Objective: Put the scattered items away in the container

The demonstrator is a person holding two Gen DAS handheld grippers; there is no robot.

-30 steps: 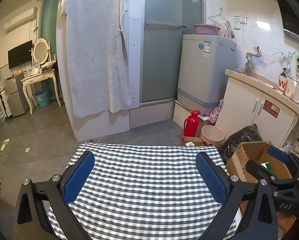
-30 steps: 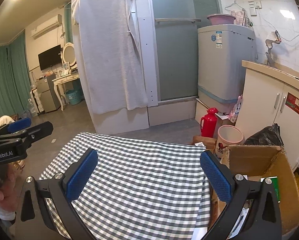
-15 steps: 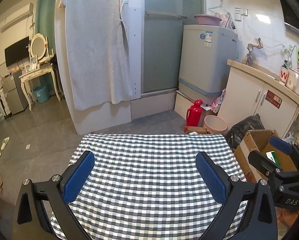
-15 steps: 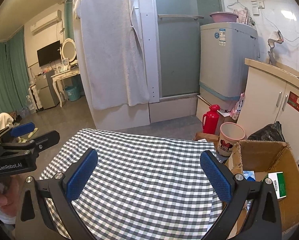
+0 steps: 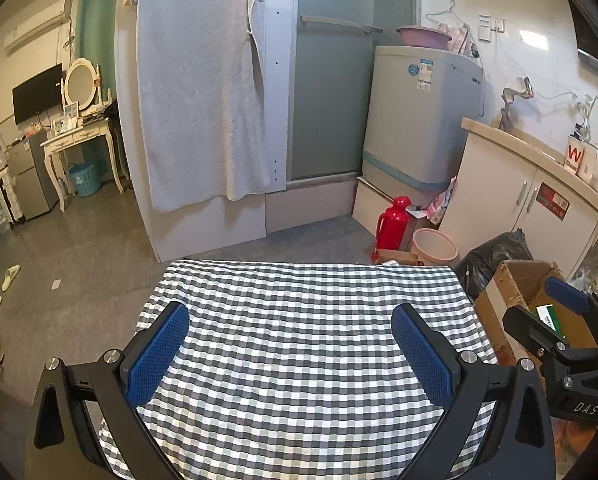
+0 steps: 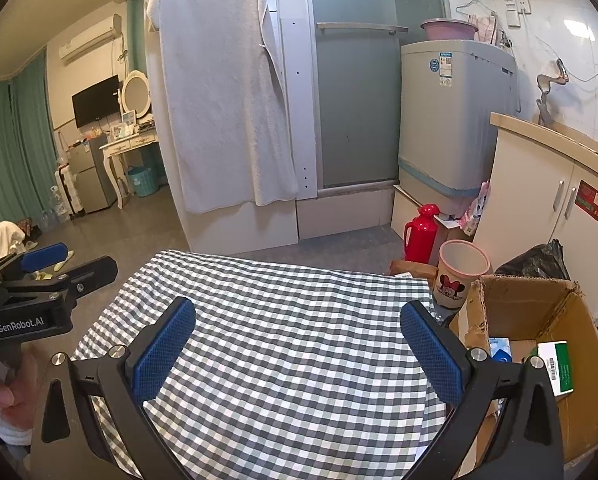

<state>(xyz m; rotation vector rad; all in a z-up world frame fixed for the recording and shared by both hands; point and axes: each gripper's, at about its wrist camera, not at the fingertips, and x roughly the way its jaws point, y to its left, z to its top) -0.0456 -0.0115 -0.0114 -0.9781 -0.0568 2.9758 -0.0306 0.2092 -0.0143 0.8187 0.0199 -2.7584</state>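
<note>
A table with a grey-and-white checked cloth [image 5: 299, 340] [image 6: 291, 340] lies below both grippers; no loose items show on it. An open cardboard box [image 6: 539, 320] [image 5: 515, 288] stands at the table's right side, holding a green-and-white packet [image 6: 557, 366] and a blue-and-white item [image 6: 499, 350]. My left gripper [image 5: 291, 352] is open and empty above the cloth. My right gripper [image 6: 297, 344] is open and empty above the cloth, near the box. Each gripper shows at the edge of the other's view.
Past the table stand a red thermos [image 6: 421, 234], a pink bin [image 6: 461, 270], a black bag [image 5: 495, 256], a washing machine [image 5: 419, 120] and a white cabinet [image 5: 519, 200]. A hanging towel [image 5: 203, 80] is ahead.
Both views have risen and drawn back a little, so more of the table and the box's inside shows. Both grippers stay open and empty.
</note>
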